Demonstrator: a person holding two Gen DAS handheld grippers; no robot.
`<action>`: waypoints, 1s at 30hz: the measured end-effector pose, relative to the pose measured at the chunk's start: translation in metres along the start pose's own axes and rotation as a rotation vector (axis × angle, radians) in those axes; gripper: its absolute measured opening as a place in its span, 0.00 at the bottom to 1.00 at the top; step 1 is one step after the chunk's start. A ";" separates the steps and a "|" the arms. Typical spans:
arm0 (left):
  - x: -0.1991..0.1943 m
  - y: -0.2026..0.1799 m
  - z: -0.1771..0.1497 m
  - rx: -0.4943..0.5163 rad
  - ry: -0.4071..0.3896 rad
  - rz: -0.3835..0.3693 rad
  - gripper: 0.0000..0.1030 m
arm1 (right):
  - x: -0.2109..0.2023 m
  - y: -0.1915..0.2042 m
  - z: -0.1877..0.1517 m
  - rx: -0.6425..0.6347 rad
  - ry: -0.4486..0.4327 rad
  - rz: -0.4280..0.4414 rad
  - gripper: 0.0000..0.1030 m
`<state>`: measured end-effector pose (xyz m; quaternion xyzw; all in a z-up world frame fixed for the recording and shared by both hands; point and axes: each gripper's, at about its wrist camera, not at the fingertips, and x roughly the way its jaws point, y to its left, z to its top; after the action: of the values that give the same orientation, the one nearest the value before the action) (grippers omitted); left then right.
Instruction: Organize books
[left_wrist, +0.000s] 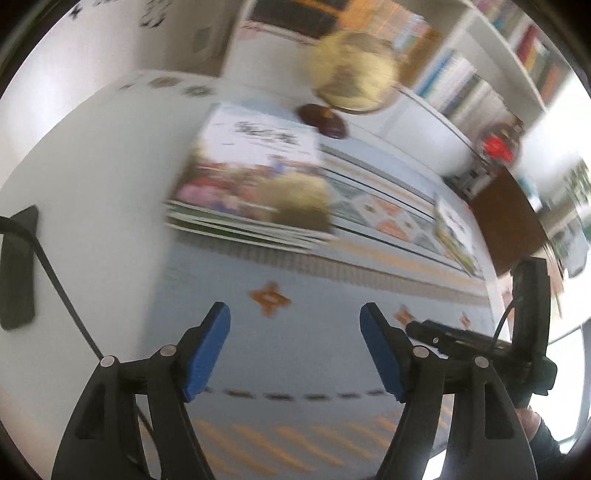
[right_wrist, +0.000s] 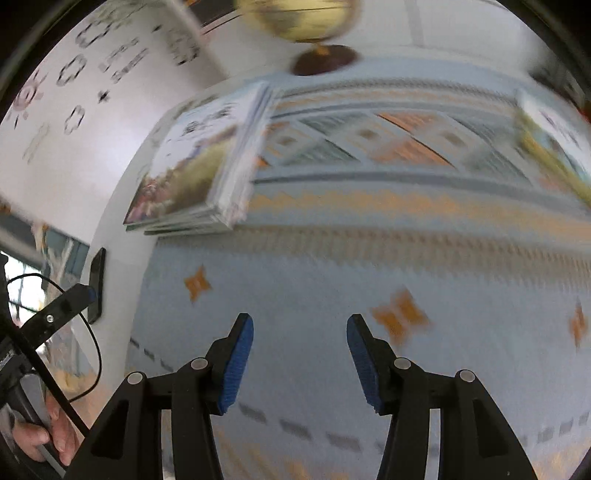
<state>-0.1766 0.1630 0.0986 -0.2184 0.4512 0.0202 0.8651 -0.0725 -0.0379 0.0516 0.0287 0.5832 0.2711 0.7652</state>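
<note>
Books are not in either gripper. The left gripper (left_wrist: 295, 350) stands with its 2 blue pads (left_wrist: 205, 350) well apart and nothing between them, only the light blue patterned cloth (left_wrist: 295, 288) below. The right gripper (right_wrist: 300, 360) is also parted, a little less wide, and its blue pads (right_wrist: 236, 363) hold nothing; under it lies the same cloth with orange star shapes (right_wrist: 197, 282).

In the left wrist view the right gripper's black body shows at the right edge, beside the left one. In the right wrist view a hand (right_wrist: 55, 435) grips the left tool at the lower left, with a black cable (right_wrist: 92, 332) looping near it.

Further away, a stack of thin picture books (left_wrist: 251, 192) lies flat at the left edge of the cloth, its top cover white above and colourful below. A single book (left_wrist: 454, 229) lies flat well apart from the stack, toward the right end of the cloth. A black flat object (left_wrist: 16, 266) rests on the white table (left_wrist: 92, 184), left of the stack.

Behind the stack stands a globe (left_wrist: 354, 70) on a dark round base. Farthest, white shelves (left_wrist: 509, 62) carry rows of upright books. Both views are blurred.
</note>
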 end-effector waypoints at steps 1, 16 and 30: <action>-0.002 -0.017 -0.005 0.026 0.003 -0.001 0.70 | -0.010 -0.009 -0.009 0.020 -0.006 -0.003 0.50; -0.090 -0.232 -0.098 0.380 -0.124 -0.075 0.71 | -0.194 -0.080 -0.140 0.119 -0.265 -0.108 0.50; -0.028 -0.286 -0.075 0.477 -0.055 -0.151 0.79 | -0.193 -0.125 -0.115 0.182 -0.287 -0.130 0.50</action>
<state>-0.1849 -0.1204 0.1858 -0.0403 0.4017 -0.1456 0.9032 -0.1628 -0.2617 0.1391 0.0984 0.4906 0.1602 0.8508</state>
